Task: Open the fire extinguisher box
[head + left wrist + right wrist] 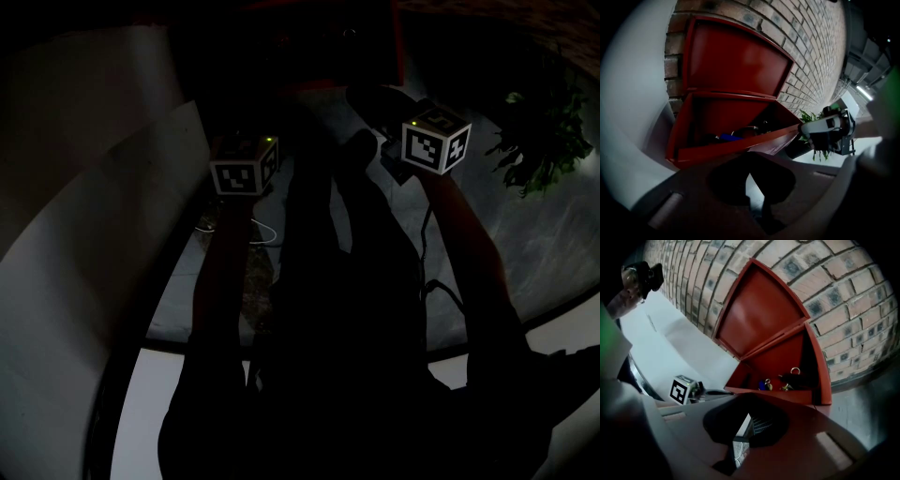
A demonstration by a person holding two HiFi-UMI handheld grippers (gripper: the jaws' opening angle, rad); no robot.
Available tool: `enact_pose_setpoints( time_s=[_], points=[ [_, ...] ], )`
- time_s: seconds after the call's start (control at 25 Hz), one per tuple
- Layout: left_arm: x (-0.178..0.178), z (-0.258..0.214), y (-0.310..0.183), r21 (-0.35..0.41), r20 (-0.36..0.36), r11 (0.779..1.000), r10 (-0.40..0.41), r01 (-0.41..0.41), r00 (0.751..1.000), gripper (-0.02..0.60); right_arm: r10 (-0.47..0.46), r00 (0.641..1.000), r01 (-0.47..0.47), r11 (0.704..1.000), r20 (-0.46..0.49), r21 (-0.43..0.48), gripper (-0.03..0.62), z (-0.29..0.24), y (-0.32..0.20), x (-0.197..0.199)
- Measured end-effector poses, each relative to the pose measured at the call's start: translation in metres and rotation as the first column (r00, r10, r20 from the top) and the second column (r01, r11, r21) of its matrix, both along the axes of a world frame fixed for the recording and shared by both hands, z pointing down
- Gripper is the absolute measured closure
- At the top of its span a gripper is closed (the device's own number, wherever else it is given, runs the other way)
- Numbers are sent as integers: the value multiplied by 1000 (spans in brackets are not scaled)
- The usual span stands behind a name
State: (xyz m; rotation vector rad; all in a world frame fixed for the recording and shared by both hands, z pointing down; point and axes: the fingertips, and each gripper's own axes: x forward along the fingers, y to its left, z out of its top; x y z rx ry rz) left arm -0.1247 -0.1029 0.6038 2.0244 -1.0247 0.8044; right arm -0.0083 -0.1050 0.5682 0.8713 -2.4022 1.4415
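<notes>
The red fire extinguisher box (787, 397) stands against a brick wall with its lid (757, 315) raised and leaning back. Inside lie dark extinguisher handles with a pull ring (794, 376) and a blue part (762, 384). In the left gripper view the same box (717, 147) shows its lid (736, 65) up. My right gripper (813, 133) is at the box's front right corner; whether it touches I cannot tell. Its jaws look shut with nothing between them (740, 441). My left gripper (757, 197) hangs shut and empty in front of the box, left of it.
A brick wall (843, 301) backs the box. A white curved wall (84, 234) runs along the left. A potted green plant (539, 141) stands to the right of the box. A thin white cable (264, 231) lies on the floor. The head view is very dark.
</notes>
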Motion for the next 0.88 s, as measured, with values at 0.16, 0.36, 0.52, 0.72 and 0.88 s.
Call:
enact_pose_setpoints(
  time_s=[0.16, 0.36, 0.52, 0.72, 0.88],
  points=[
    [-2, 3, 0, 2, 2, 1000, -15, 15, 1000, 581, -9, 1000, 8, 1000, 20, 13, 595, -11, 1, -1],
    [-5, 8, -2, 0, 19, 999, -32, 32, 999, 581, -22, 1000, 22, 1000, 4, 20, 595, -12, 7, 4],
    [-6, 9, 2, -7, 36, 1000, -29, 29, 999, 582, -39, 999, 39, 999, -20, 28, 595, -9, 16, 7],
    [-5, 8, -2, -18, 35, 999, -50, 51, 998, 582, -39, 998, 43, 997, -57, 71, 595, -7, 15, 14],
    [-6, 8, -2, -22, 28, 998, -61, 61, 998, 583, -65, 994, 73, 994, -92, 86, 595, -5, 18, 12]
  ],
)
